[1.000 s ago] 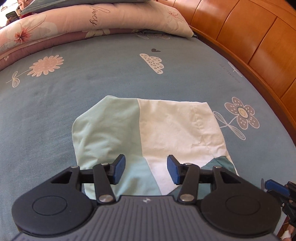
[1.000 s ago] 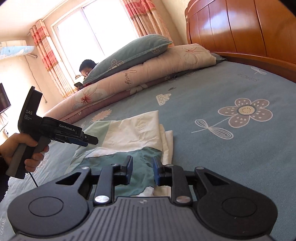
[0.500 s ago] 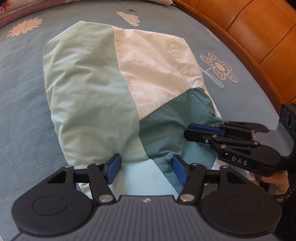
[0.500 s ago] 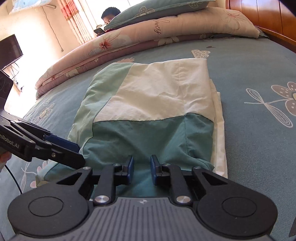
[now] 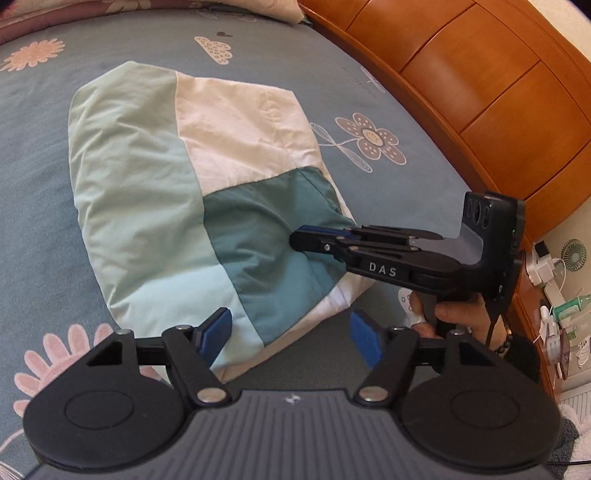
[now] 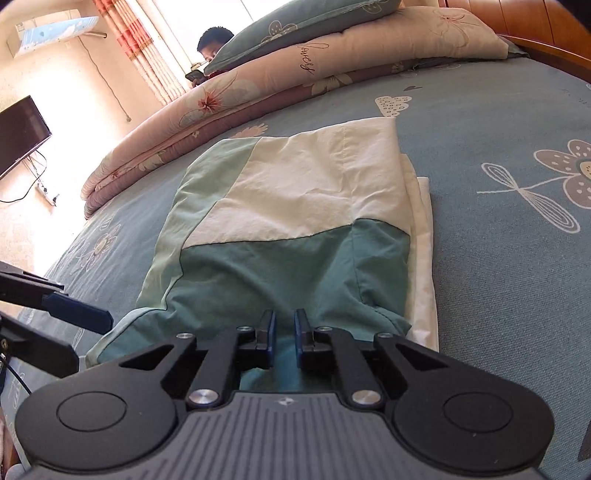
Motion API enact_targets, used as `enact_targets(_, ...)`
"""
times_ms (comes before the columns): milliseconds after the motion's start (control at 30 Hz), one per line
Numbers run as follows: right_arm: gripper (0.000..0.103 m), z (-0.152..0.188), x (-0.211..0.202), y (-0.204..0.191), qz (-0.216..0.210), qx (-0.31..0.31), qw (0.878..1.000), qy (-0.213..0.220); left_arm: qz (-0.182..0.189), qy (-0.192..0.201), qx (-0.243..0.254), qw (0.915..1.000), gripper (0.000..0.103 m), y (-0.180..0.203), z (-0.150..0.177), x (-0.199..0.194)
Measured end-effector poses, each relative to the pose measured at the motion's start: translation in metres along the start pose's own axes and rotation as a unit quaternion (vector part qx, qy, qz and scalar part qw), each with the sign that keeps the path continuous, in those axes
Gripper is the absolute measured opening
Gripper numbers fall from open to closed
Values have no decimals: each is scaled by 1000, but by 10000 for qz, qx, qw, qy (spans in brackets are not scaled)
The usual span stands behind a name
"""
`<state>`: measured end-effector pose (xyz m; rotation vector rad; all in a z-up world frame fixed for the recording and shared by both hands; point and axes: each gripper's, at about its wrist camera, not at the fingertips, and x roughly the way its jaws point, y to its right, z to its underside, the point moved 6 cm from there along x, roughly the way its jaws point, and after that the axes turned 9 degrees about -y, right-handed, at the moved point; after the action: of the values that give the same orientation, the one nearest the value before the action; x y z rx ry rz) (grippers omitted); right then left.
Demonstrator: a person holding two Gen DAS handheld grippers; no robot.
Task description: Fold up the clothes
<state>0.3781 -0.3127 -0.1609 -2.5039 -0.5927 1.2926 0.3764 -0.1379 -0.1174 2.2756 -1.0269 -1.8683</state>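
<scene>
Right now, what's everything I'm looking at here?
Folded garment: one, mint, white and teal panels, middle of bed.
Bedsheet: one, blue-grey with flower prints, under garment.
Quilt: one, pink floral, folded along far edge.
Pillow: one, grey-green, atop quilt.
Headboard: one, orange-brown wood, beside bed.
Television: one, black, on wall.
Curtain: red-striped, by window.
Left gripper: black, blue pads, open at garment's near corner.
Right gripper: black, narrowly open over teal panel.
Hand: one, holding right gripper's handle.

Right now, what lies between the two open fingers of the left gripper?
In the left wrist view, the near corner of the folded garment lies between the left gripper's open fingers, with bare bedsheet beside it.
</scene>
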Motion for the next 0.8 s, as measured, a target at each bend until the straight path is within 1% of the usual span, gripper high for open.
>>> enact_targets(100,12,0,1,1,-57,80,10000,-15,65,-171,-305,9994,69,-10,3,24)
enact_targets(167,12,0,2,3,-51,101,9999,-34,43,-214,-233,9995,69,-11,6,37)
enact_targets(267,11,0,5,6,-13,82,10000,-51,-223,-229,-30,9995,69,-2,7,44)
enact_targets(333,12,0,6,6,12,38,10000,-44,-319,-210,12,9993,71,2,8,44)
enact_targets(433,13,1,2,4,-24,-26,10000,-18,-316,-85,52,9995,72,5,10,38)
enact_targets(467,16,1,-1,3,-89,-11,10000,1,-297,-13,101,9995,72,8,12,31)
enact_targets(567,17,1,-21,1,-239,-2,9994,235,-155,365,259,9989,72,13,18,3)
enact_targets(600,17,-2,-29,0,-317,45,9989,329,-107,508,291,9982,72,13,20,-7)
enact_targets(667,16,-15,-39,-10,-503,-30,9982,339,-354,751,436,9956,73,7,19,-21)
enact_targets(700,16,-24,-43,-18,-531,-161,9980,317,-369,753,471,9954,73,2,19,-20)
enact_targets(767,16,-50,-48,-41,-400,-607,9970,251,-376,731,534,9952,73,-7,17,-17)
enact_targets(800,16,-63,-50,-53,-334,-830,9958,218,-302,674,572,9956,73,-8,19,-11)
